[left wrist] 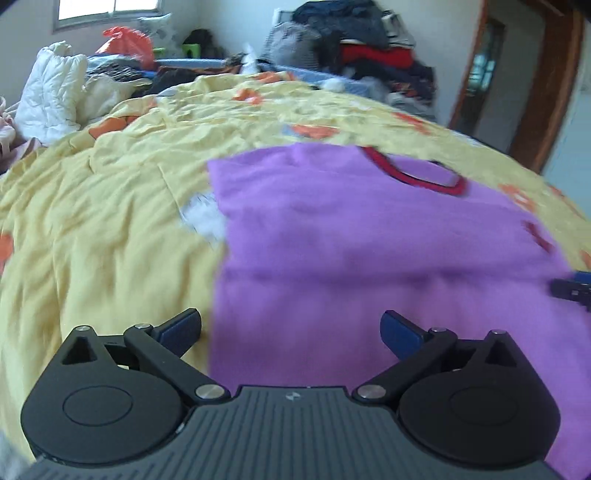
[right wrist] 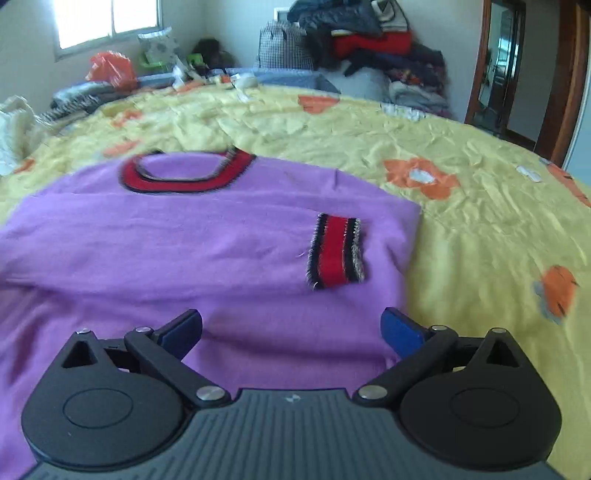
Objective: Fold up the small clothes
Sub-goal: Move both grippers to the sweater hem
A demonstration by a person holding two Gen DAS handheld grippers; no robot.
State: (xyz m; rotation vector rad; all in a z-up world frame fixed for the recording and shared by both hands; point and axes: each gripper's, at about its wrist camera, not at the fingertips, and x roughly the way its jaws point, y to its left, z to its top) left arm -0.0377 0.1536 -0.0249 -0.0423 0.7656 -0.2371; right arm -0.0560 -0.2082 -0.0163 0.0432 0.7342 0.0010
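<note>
Hovering both hand-held grippers, left (left wrist: 291, 328) and right (right wrist: 291, 328), wide open, empty, over sweater (right wrist: 221, 236); sleeves probably folded in, next grab hem.

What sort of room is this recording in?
Most likely a lived-in bedroom: a bed under a yellow flowered bedspread, a pile of clothes against the far wall, and a window.

A purple sweater (right wrist: 207, 236) lies flat on the bed, filling the centre and left of the right wrist view. Its red collar (right wrist: 184, 173), edged in black, sits at the upper left. A sleeve is folded across the body; its red-and-black striped cuff (right wrist: 338, 251) rests right of centre.
</note>
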